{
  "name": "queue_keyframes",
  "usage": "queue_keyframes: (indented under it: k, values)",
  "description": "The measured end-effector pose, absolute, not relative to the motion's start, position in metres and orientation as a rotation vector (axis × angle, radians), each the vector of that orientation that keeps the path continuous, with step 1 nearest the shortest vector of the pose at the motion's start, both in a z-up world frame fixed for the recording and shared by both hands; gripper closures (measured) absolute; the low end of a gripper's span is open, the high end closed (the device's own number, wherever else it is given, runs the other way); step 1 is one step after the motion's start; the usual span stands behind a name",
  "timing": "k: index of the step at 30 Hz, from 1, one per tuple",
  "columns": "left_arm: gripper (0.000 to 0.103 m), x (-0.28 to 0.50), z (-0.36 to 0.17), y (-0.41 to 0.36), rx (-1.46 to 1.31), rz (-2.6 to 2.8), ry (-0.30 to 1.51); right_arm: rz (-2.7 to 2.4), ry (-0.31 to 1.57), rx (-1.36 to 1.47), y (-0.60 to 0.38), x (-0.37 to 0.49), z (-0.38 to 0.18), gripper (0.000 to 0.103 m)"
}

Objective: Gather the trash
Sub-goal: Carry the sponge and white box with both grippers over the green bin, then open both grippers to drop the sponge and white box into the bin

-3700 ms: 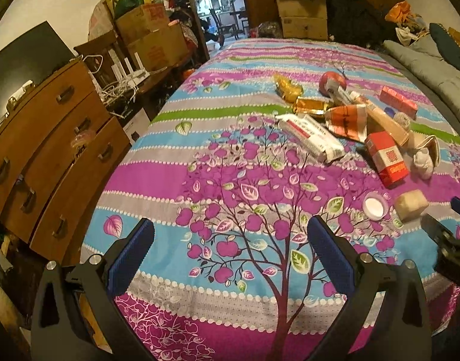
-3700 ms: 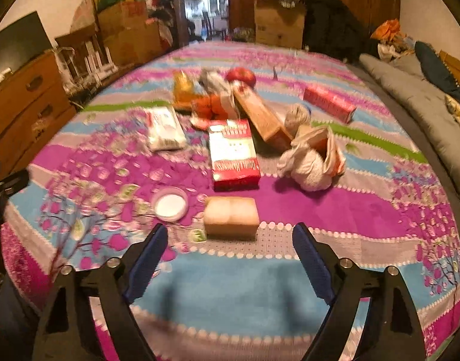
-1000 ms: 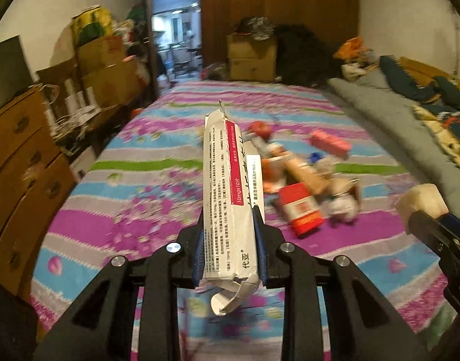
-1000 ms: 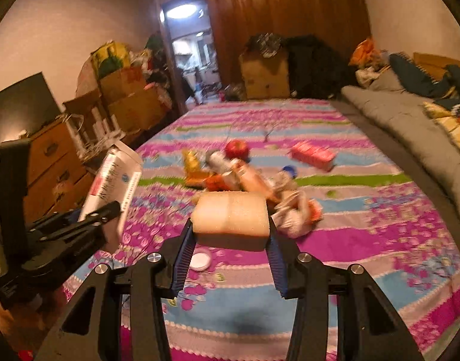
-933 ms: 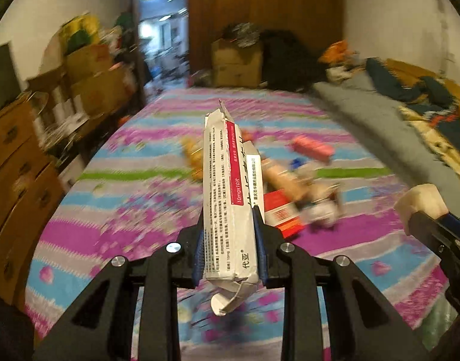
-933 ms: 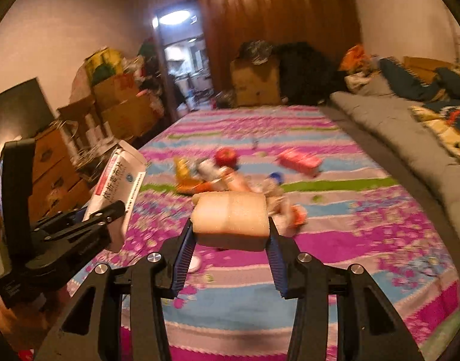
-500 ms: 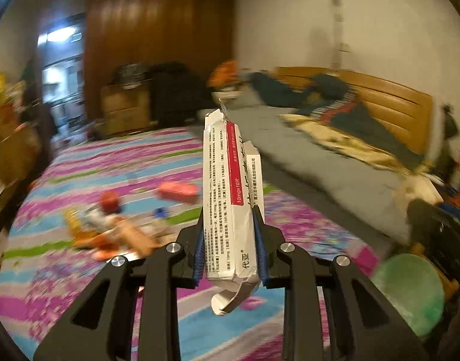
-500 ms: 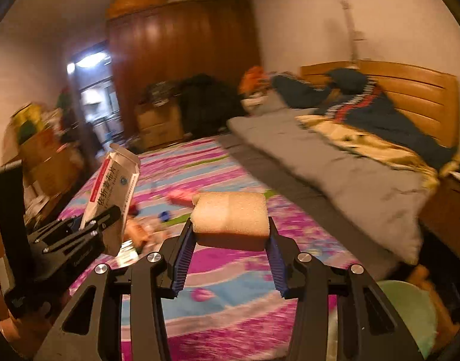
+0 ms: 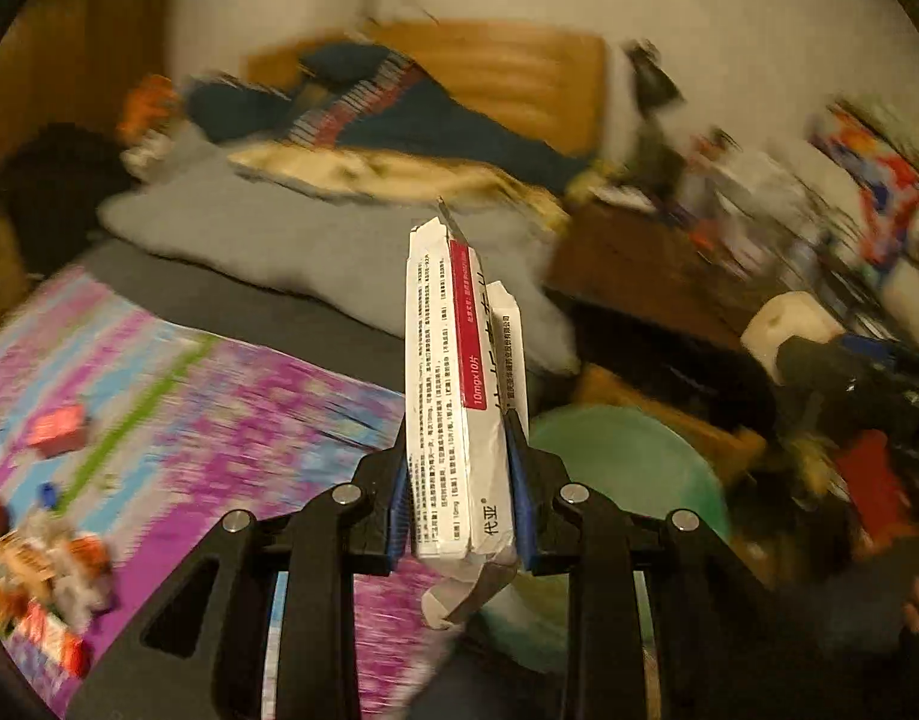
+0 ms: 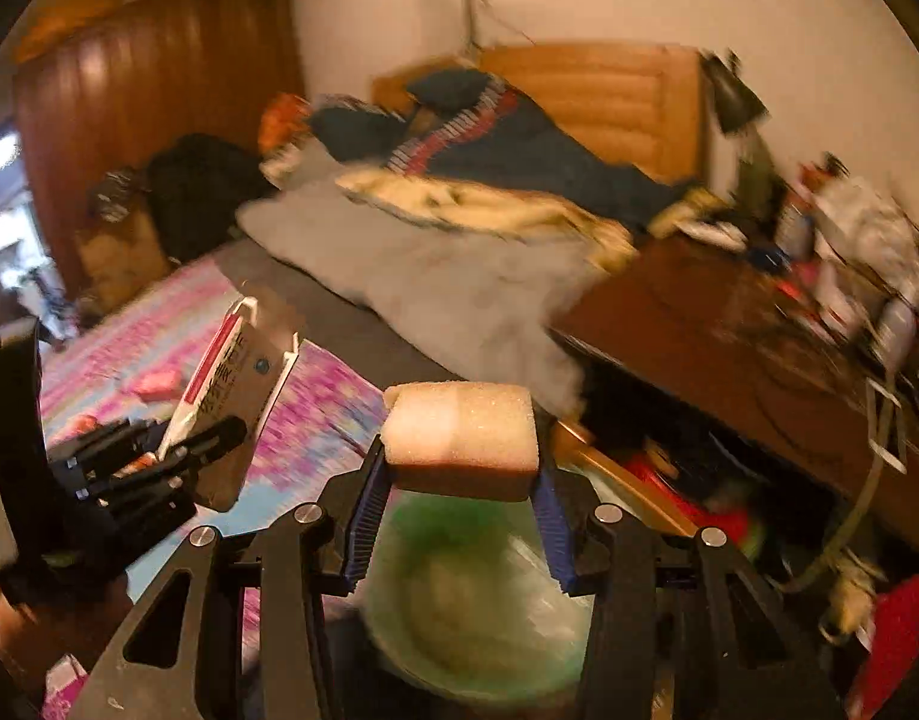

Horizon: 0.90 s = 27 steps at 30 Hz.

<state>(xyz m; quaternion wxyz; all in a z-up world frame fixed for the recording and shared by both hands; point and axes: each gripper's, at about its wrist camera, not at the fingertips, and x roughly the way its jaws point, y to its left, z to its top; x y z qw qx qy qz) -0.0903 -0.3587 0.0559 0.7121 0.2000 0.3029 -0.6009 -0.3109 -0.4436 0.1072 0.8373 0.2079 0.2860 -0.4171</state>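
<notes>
My left gripper (image 9: 459, 510) is shut on a flattened white medicine box (image 9: 456, 396) with a red stripe, held upright in the air. My right gripper (image 10: 459, 516) is shut on a beige foam block (image 10: 459, 441). A green bin (image 10: 471, 606) lies below and just past the right gripper; it also shows in the left wrist view (image 9: 633, 462), right of the box. The left gripper with its box (image 10: 228, 384) shows at the left of the right wrist view. The foam block (image 9: 786, 324) shows at the right of the left wrist view.
The flowered bedspread (image 9: 219, 420) lies to the left, with more trash (image 9: 45, 564) on it. A grey blanket (image 10: 447, 288) and wooden headboard (image 10: 615, 96) are behind. A brown desk (image 10: 729, 336) with clutter stands to the right; red items (image 10: 897, 630) lie on the floor.
Both grippers have swung right, away from the bedspread, still holding the box and the foam block. The green bin has come closer, under the right gripper.
</notes>
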Motion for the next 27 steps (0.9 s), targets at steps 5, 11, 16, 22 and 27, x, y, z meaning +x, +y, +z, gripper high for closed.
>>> queue_keyframes:
  k: [5,11,16,22,27]
  values:
    - [0.077,-0.120,0.024,-0.398,0.581,-1.477,0.782,-0.945,0.691,0.583,-0.470,-0.346,0.068,0.056]
    - [0.077,-0.143,-0.011,-0.415,0.693,-1.497,0.828,-0.947,0.735,0.654,-0.474,-0.351,0.032,0.056]
    - [0.077,-0.153,-0.026,-0.420,0.743,-1.479,0.846,-0.927,0.753,0.695,-0.476,-0.347,0.014,0.056]
    - [0.077,-0.155,-0.033,-0.422,0.774,-1.469,0.853,-0.918,0.772,0.709,-0.482,-0.339,0.006,0.056]
    - [0.077,-0.155,-0.039,-0.423,0.786,-1.457,0.860,-0.913,0.785,0.691,-0.485,-0.331,0.003,0.056]
